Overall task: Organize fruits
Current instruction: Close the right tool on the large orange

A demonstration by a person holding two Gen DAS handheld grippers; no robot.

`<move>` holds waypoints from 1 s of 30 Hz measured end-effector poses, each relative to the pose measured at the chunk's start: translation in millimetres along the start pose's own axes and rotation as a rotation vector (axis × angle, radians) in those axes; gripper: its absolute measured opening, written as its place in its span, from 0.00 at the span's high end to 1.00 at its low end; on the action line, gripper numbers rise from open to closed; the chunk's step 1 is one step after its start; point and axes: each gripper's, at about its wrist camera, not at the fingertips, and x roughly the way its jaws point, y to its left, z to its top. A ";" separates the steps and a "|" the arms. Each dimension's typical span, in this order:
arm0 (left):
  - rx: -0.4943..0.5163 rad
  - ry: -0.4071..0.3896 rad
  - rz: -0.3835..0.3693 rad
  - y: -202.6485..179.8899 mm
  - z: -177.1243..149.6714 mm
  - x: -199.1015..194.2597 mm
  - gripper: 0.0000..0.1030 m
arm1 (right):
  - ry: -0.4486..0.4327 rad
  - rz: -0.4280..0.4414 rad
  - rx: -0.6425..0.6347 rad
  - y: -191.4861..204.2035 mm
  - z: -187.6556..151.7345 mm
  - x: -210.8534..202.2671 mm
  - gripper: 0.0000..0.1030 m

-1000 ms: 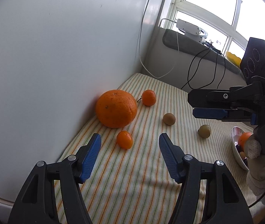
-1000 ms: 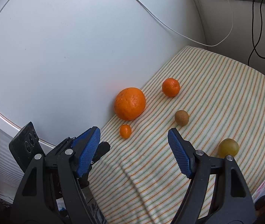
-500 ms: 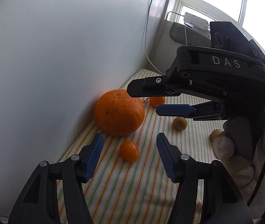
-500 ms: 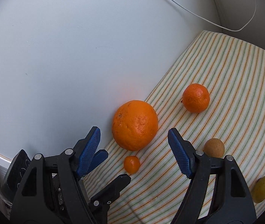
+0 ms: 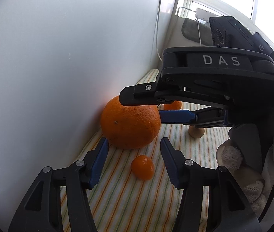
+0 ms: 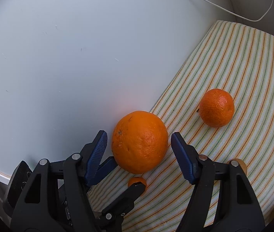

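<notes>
Large orange (image 6: 139, 142) resting on the striped cloth (image 6: 233, 61), up against the white wall (image 6: 59, 48). Right gripper (image 6: 139, 146) open around it, jaws just been closing, pads flanking its widest part without pressing. Firm, fairly heavy, pebbled rind giving decent purchase; best taken across the middle. Nearly round, no real long axis; stem dimple facing up and left. Left gripper (image 5: 134, 161) also open, jaws just been closing, straddling the small orange fruit (image 5: 142, 167), untouched; light, probably soft-skinned, needing a gentle pinch. Slightly oval, long axis hard to judge. Mandarin (image 6: 217, 107) well apart.
</notes>
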 end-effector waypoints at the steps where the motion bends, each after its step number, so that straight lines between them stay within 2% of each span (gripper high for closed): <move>1: -0.001 0.007 0.000 0.1 1.6 3.4 0.47 | 0.002 0.002 0.000 0.6 -0.1 2.2 0.31; 7: -0.006 0.013 -0.004 -0.7 8.4 11.0 0.49 | 0.008 0.008 0.020 1.4 -3.9 10.6 0.37; 16: -0.004 0.009 -0.011 0.0 12.1 11.3 0.52 | -0.004 0.001 0.023 3.1 -16.6 1.7 0.38; 30: 0.036 -0.046 -0.045 -23.9 8.5 -20.3 0.52 | -0.063 -0.002 0.007 22.0 -36.4 -47.6 0.39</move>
